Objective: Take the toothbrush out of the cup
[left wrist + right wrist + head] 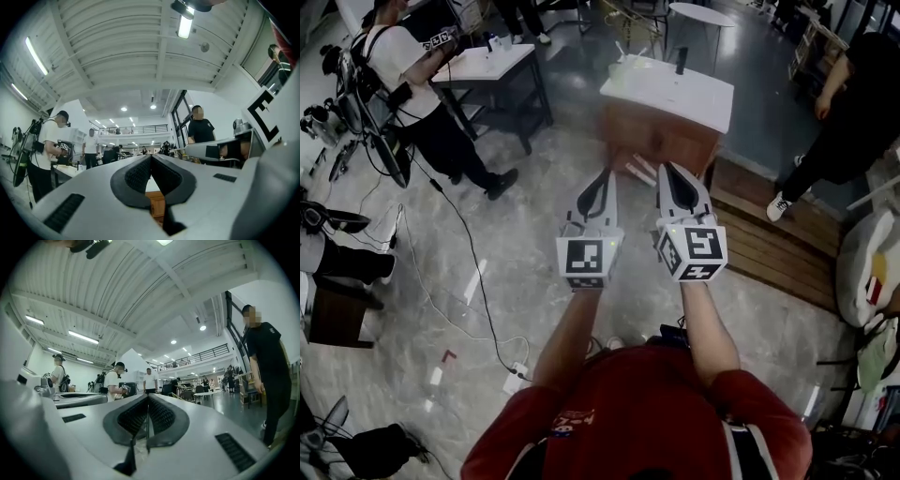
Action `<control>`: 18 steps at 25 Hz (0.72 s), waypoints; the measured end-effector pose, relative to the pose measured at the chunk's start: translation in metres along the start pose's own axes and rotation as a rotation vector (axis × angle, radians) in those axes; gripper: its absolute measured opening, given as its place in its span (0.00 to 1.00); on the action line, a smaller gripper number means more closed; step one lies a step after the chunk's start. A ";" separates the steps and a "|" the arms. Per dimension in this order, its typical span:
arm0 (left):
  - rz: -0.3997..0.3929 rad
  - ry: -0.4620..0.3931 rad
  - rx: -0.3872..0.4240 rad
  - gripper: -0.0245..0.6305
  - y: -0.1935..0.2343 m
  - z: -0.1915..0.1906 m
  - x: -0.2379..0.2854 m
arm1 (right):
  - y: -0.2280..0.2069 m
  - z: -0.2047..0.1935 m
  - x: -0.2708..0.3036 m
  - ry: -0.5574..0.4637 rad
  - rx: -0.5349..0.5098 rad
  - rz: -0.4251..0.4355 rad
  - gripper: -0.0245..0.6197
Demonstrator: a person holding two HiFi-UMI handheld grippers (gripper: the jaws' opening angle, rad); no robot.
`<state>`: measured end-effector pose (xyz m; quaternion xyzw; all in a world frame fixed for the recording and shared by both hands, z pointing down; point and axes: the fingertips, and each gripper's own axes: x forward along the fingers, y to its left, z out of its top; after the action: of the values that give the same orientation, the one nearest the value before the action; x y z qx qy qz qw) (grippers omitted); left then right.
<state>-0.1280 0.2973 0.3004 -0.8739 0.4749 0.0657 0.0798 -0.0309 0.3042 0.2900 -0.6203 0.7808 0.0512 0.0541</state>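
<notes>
Left tool (607, 178): jaws pressed together, empty.
Right tool (668, 171): likewise pressed together, empty.
Ahead: white-topped counter (694, 98).
Left side: standing person (403, 66), cable (478, 281) across floor (534, 187).

I'm in a big open lab hall; polished grey floor (384, 309) with a cable (474, 272) running to a power strip (517, 377) at lower left; work table (487, 62) upper left, white-topped table (670, 89) top centre; person in a white shirt (398, 56) upper left wearing strapped-on gear; ribbed ceiling (140, 47) with strip light (184, 26); mezzanine railing (136, 127) at the back.
</notes>
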 end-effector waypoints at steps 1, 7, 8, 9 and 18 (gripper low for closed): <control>0.000 0.001 -0.004 0.08 0.002 -0.001 -0.001 | 0.002 -0.001 0.000 0.001 -0.002 -0.001 0.08; 0.001 0.002 -0.005 0.08 0.005 -0.007 0.009 | -0.003 -0.009 0.009 0.009 0.004 -0.008 0.08; 0.000 0.001 -0.001 0.08 0.005 -0.008 0.013 | -0.006 -0.010 0.011 0.007 0.003 -0.010 0.08; -0.001 0.001 0.002 0.08 0.005 -0.009 0.017 | -0.009 -0.012 0.015 0.004 0.001 -0.013 0.08; 0.011 0.019 0.023 0.08 0.020 -0.032 0.077 | -0.050 -0.036 0.068 0.002 0.016 -0.017 0.08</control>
<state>-0.1020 0.2163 0.3157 -0.8710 0.4811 0.0525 0.0848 0.0016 0.2220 0.3147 -0.6265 0.7760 0.0439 0.0586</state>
